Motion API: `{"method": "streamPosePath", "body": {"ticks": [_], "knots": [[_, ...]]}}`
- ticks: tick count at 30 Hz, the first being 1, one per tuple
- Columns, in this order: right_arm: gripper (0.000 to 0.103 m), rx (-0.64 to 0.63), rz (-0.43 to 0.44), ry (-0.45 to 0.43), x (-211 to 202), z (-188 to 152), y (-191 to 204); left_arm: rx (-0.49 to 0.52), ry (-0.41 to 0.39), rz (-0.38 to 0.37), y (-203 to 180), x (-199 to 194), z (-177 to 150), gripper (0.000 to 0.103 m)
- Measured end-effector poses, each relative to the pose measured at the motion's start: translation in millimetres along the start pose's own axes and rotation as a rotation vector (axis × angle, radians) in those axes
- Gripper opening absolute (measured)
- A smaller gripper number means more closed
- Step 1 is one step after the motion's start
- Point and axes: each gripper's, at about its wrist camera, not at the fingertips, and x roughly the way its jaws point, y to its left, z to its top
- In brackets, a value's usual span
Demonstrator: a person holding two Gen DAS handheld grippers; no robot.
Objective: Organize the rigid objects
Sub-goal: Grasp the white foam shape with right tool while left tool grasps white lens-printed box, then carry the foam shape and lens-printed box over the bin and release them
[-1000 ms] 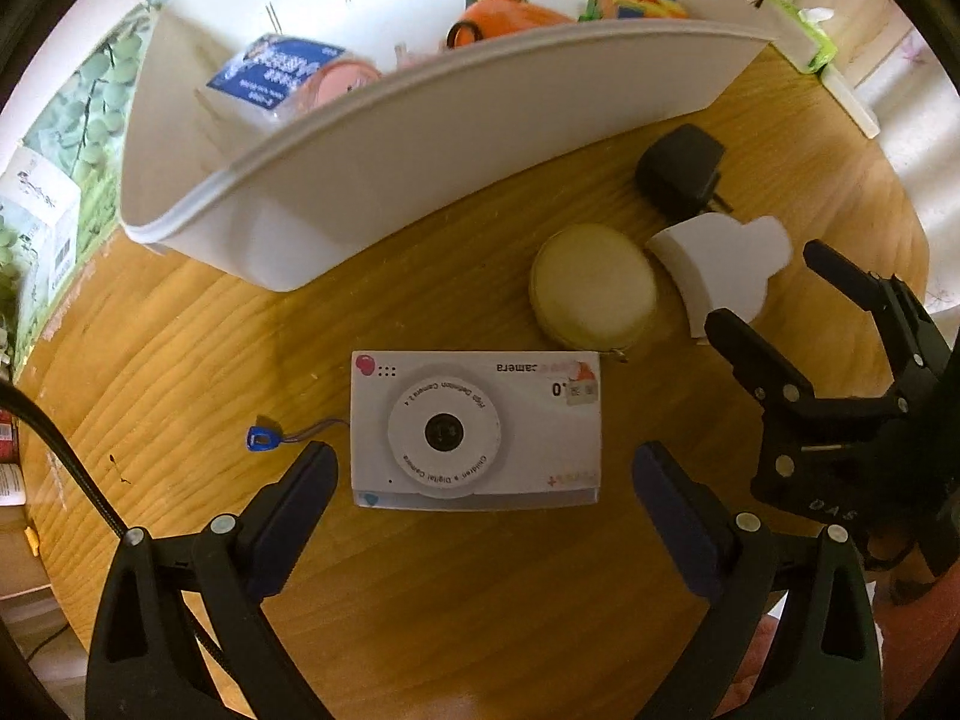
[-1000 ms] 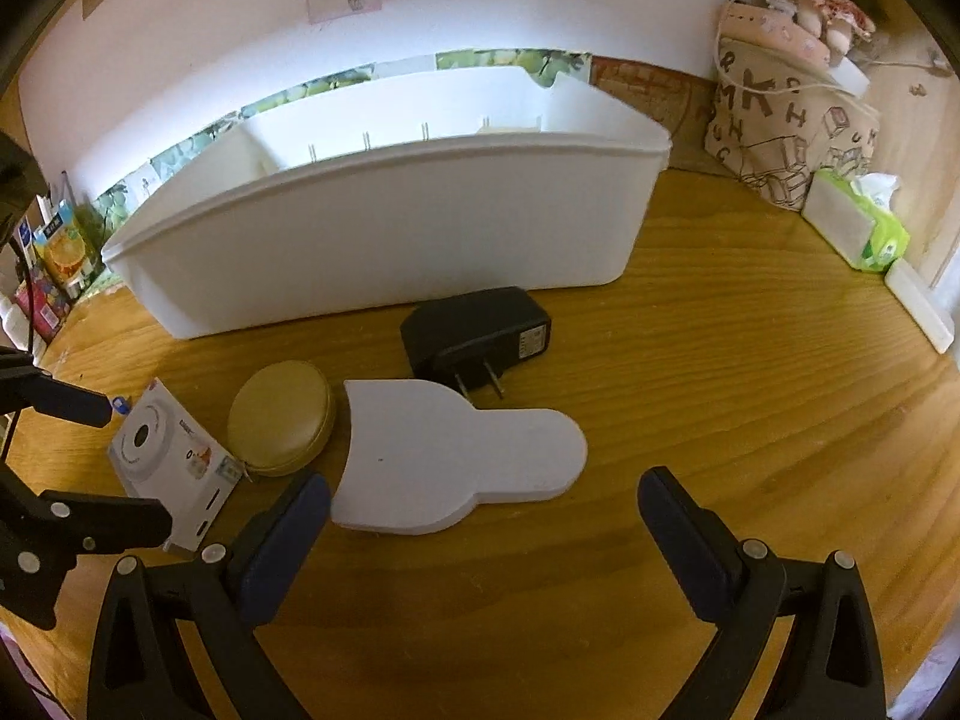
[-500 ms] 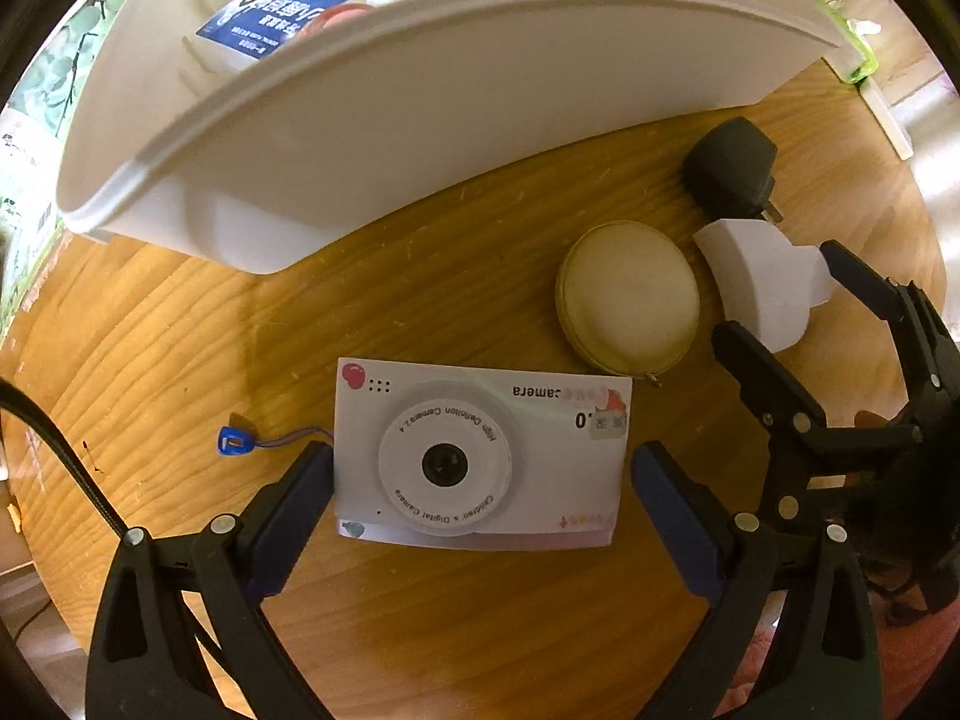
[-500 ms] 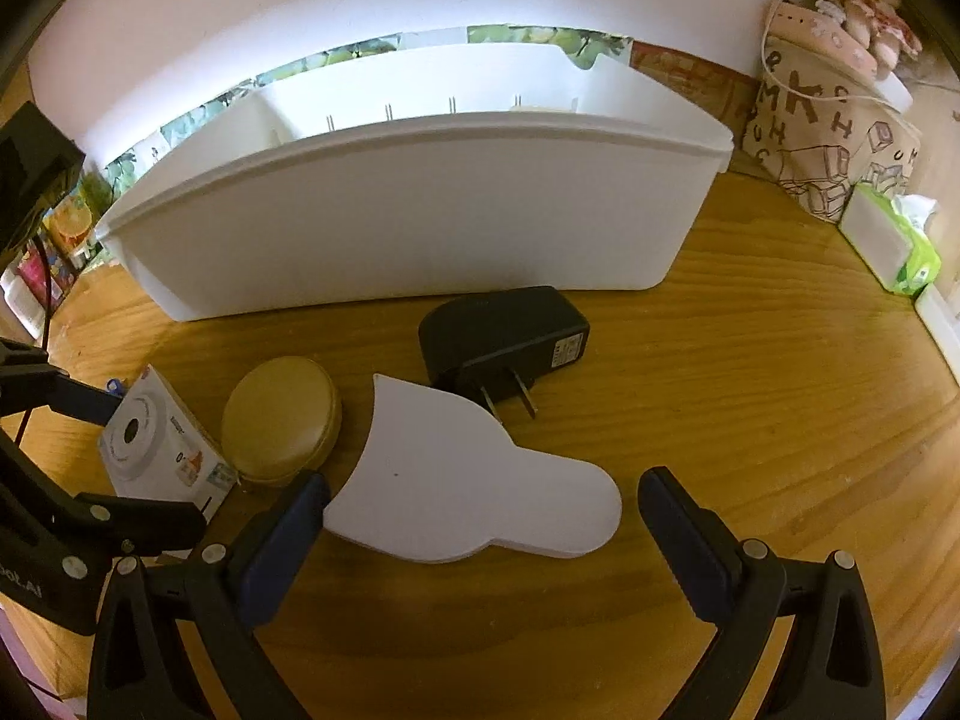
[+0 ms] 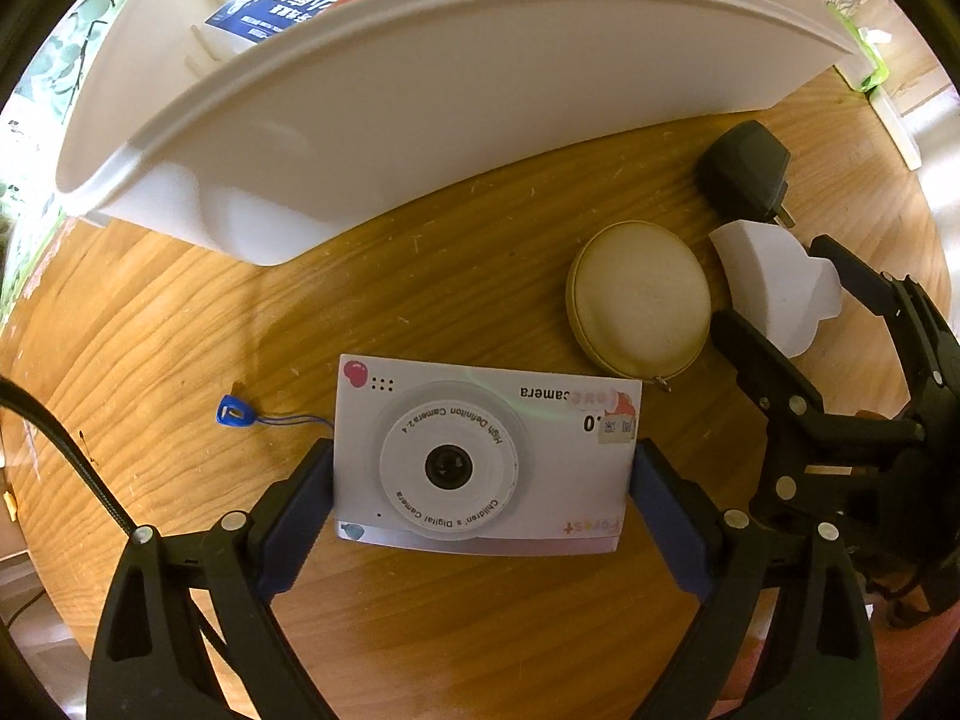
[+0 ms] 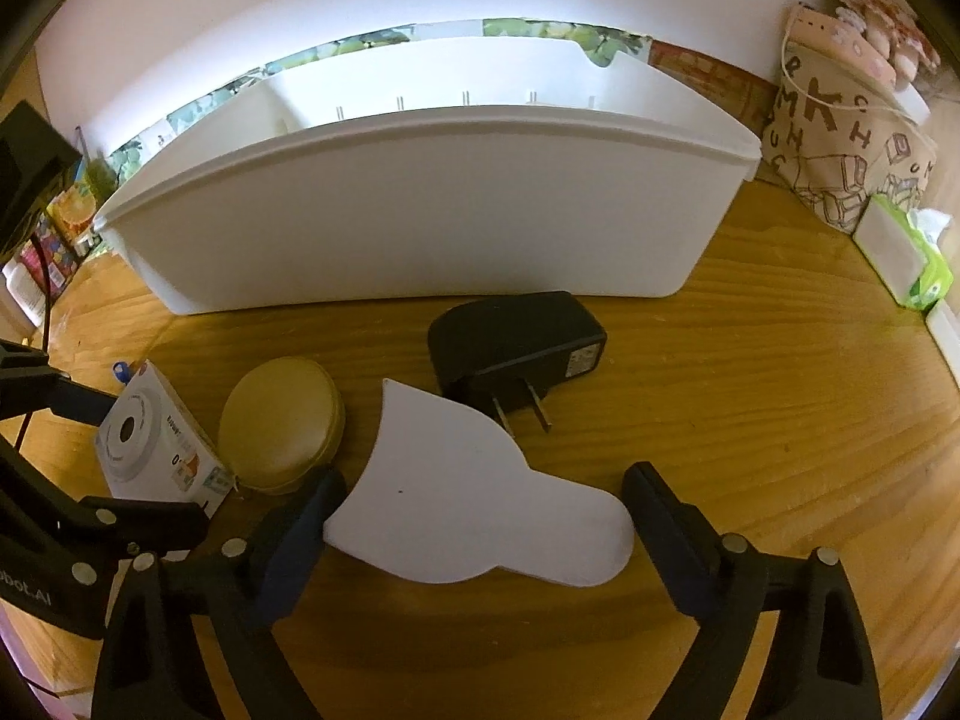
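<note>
A white children's camera [image 5: 480, 456] lies lens-up on the wooden table, its blue strap tag [image 5: 231, 416] to the left. My left gripper [image 5: 483, 492] points straight down over it. Its jaws are closing and both blue pads touch the camera's short sides. In the right wrist view a flat white shaped piece [image 6: 468, 510] lies between the fingers of my right gripper [image 6: 486, 510]. Those jaws are closing too: the left pad meets the piece's corner, while the right pad stands a sliver off. A round tan case [image 6: 279, 420] and a black plug adapter [image 6: 516, 342] lie just beyond.
A long white bin [image 6: 420, 210] stands close behind the objects, with a blue box [image 5: 288, 0] and other items inside. A printed cloth bag [image 6: 840, 150] and a tissue pack [image 6: 906, 258] sit at the right. Small cartons [image 6: 54, 228] stand at the far left.
Both grippers have come down and forward onto their objects. The left fingers now flank and touch the camera. The right jaws have narrowed around the white piece.
</note>
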Motion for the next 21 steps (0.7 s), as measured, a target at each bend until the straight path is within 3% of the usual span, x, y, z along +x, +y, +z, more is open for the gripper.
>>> {"method": "streamPosePath", "body": {"ticks": [13,21], "knots": [[0.091,-0.019,-0.007,0.011,-5.5,-5.2,6.4,-0.015,-0.008,0.006,0.0,0.8,-11.1,0.094],[0.091,-0.003,-0.001,0.019,-19.4,-16.8,10.3,0.011,-0.002,0.012,-3.1,-1.6,-37.2,0.094]]}}
